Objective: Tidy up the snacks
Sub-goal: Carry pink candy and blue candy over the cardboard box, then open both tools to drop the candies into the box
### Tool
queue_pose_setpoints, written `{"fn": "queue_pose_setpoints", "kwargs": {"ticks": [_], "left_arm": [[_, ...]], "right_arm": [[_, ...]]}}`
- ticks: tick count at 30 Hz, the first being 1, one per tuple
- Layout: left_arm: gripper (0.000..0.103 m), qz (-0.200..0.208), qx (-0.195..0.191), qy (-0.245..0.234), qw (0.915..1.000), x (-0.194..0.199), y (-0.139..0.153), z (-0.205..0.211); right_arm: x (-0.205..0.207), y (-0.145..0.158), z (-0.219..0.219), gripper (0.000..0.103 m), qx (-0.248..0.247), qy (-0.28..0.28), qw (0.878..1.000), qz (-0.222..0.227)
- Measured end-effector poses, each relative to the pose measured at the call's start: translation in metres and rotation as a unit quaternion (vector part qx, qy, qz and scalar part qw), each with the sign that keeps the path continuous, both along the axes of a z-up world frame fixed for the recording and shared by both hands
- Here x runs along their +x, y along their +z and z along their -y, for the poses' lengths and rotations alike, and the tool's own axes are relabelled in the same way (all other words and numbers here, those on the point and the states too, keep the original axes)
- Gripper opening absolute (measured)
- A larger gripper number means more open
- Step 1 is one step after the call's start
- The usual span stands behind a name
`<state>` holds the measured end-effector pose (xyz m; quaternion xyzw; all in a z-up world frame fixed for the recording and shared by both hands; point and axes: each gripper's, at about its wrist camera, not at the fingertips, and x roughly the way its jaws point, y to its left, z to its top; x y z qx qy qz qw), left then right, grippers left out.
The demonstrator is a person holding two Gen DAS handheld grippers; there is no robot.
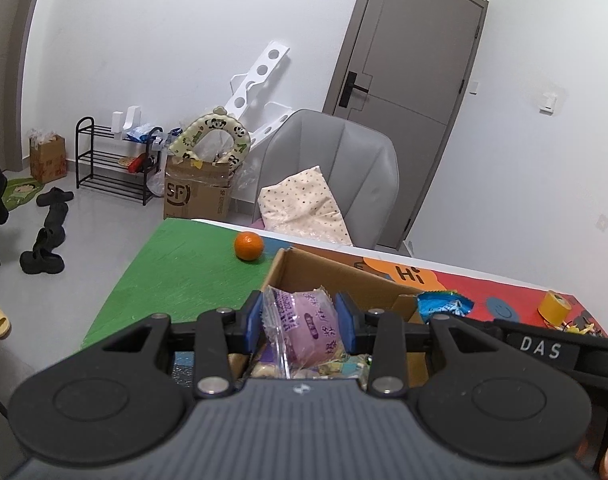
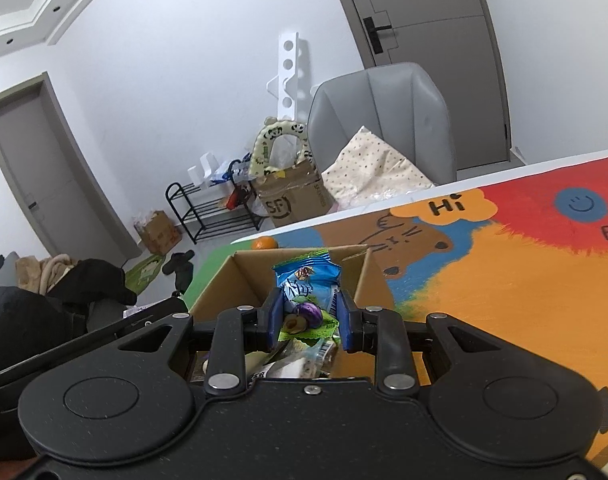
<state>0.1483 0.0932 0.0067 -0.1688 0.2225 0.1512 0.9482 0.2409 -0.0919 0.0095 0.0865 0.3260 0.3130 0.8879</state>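
Note:
My left gripper (image 1: 299, 322) is shut on a purple snack packet (image 1: 304, 328) in clear wrap, held over the open cardboard box (image 1: 328, 272). My right gripper (image 2: 308, 316) is shut on a blue plum snack packet (image 2: 310, 284), also over the cardboard box (image 2: 247, 276). The blue packet also shows in the left wrist view (image 1: 444, 304), at the box's right edge. Several other wrapped snacks (image 2: 299, 360) lie inside the box below the grippers.
An orange (image 1: 248, 245) lies on the green part of the table mat (image 1: 175, 272), behind the box. A yellow tape roll (image 1: 554, 307) stands on the red part at the right. A grey chair (image 1: 336, 168) with a cushion stands behind the table.

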Motion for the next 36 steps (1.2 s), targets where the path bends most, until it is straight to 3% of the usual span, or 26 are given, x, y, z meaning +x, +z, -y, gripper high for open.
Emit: {"fn": "queue_pose_setpoints", "kwargs": {"ticks": [3,9,15,19,24,36], "left_arm": [[0.038,-0.003,-0.007,-0.001,1.0,0.002,-0.004,-0.003],[0.038,-0.006,-0.017,-0.007,0.9998,0.009,-0.008,-0.005],[0.038,-0.004,-0.022,-0.024,0.9995,0.017,-0.007,0.006],[0.038,-0.005,-0.021,-0.042,0.9989,0.023,-0.006,0.022],[0.044,-0.003,-0.03,-0.049,0.9983,0.024,-0.004,0.028],[0.074,-0.016,-0.02,-0.017,0.9995,0.007,-0.004,0.021]], "right_arm": [[0.002,-0.003,-0.007,0.028,-0.009,0.003,1.0,-0.002],[0.006,-0.003,-0.004,0.05,-0.014,-0.006,1.0,-0.005],[0.009,-0.003,0.012,0.059,-0.011,-0.025,1.0,-0.007],[0.011,-0.003,0.025,0.06,-0.009,-0.031,0.999,-0.009],[0.011,-0.001,0.041,0.061,-0.003,-0.042,0.999,-0.009],[0.002,-0.001,0.051,0.068,0.001,-0.043,0.999,-0.01]]}}
